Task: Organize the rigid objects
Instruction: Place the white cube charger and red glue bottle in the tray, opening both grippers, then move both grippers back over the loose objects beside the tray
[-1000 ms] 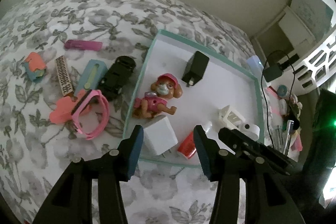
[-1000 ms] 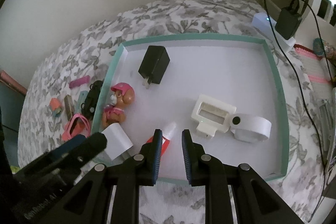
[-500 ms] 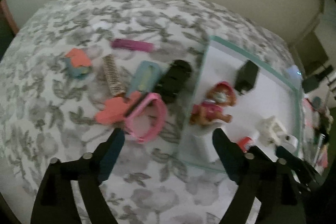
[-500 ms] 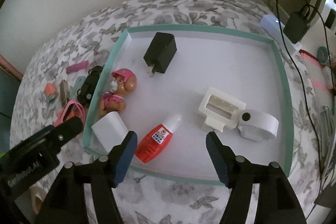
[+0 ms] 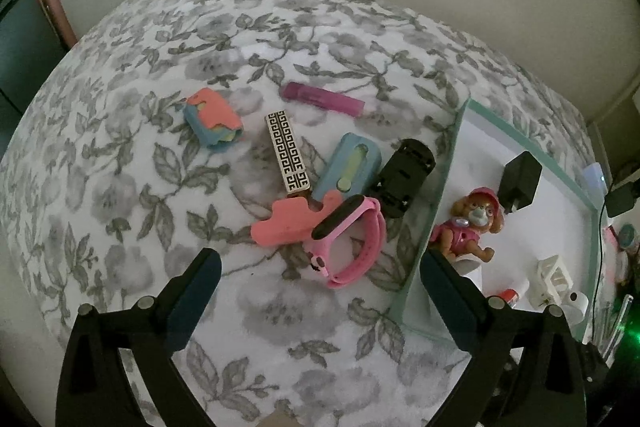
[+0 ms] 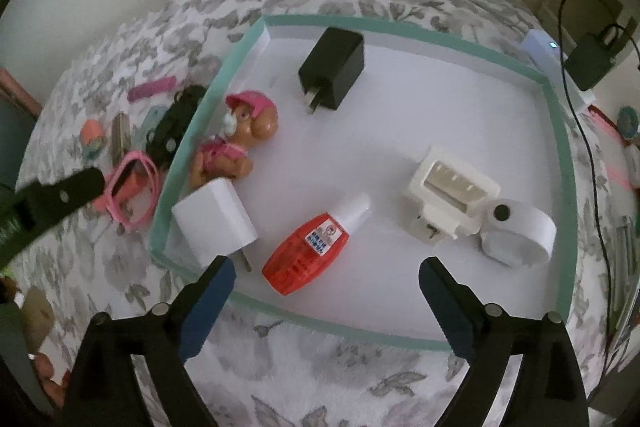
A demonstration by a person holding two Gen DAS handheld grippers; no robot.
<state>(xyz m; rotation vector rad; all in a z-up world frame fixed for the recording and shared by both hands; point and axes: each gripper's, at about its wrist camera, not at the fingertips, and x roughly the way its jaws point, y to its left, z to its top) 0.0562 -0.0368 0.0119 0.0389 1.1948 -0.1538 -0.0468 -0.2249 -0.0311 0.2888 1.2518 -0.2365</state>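
Observation:
My left gripper (image 5: 318,267) hovers over the floral bedspread, its jaws opening wide with nothing gripped. Just ahead of its gap lie a pink watch (image 5: 348,243), a pink flat piece (image 5: 288,223), a blue case (image 5: 352,163) and a black toy car (image 5: 404,179). My right gripper (image 6: 326,269) hangs at the near rim of the teal-edged tray (image 6: 400,27), jaws opening and empty. A red bottle (image 6: 316,243) lies free in the tray before it, beside a white charger cube (image 6: 216,223). A dog toy (image 6: 240,139) and a black charger (image 6: 332,67) also lie inside.
Farther out on the bedspread lie a patterned bar (image 5: 288,151), a purple tube (image 5: 324,99) and a coral-and-blue piece (image 5: 212,119). A white holder (image 6: 448,191) and a round white device (image 6: 520,235) sit at the tray's right. A black adapter (image 6: 592,63) with its cable lies beyond the tray.
Both grippers went from narrow to wide open. The left view swung from the tray to the loose items on the bedspread. The red bottle now lies free in front of the right gripper.

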